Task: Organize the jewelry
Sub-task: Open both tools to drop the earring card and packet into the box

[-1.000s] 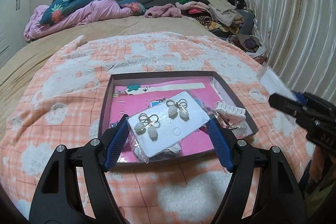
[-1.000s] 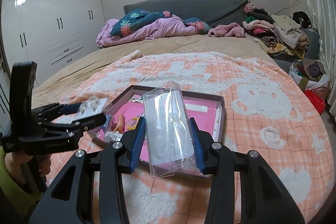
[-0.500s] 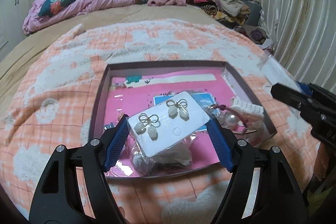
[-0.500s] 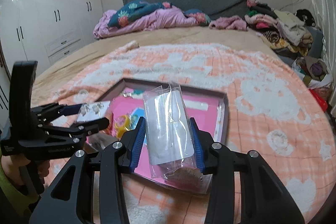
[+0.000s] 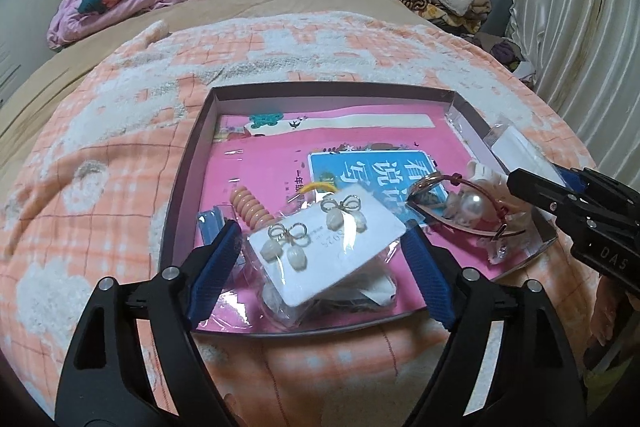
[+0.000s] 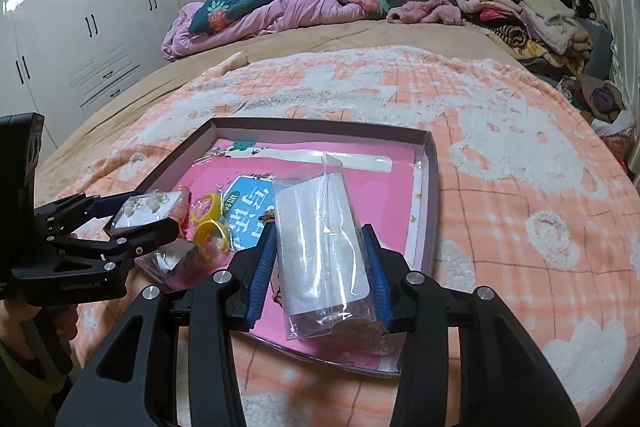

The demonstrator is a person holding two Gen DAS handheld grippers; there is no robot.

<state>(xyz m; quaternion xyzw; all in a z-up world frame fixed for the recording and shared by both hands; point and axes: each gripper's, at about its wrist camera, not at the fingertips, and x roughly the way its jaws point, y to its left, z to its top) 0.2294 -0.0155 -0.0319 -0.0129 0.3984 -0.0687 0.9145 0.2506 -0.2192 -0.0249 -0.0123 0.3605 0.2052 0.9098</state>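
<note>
Left wrist view: your left gripper (image 5: 320, 247) is clamped on the earring card (image 5: 325, 243) in its clear sleeve, held over the near edge of the tray (image 5: 188, 163) on the orange blanket (image 5: 100, 155). Right wrist view: your right gripper (image 6: 320, 259) is clamped on an empty clear bag (image 6: 320, 239), over the tray's near right corner.

Risks:
- Card sits tilted between the pads (image 5: 216, 267). Slick plastic, so a loosened squeeze drops it onto the coil hair tie (image 5: 250, 209) or off the near rim.
- Bag mouth faces away from the card, far side. Bagging the card would need realigning first.
- Pearl bracelet (image 5: 460, 207) lies just right of the card; sweeping right could snag it.
- Soft bed: pressing the rim tips the tray.
</note>
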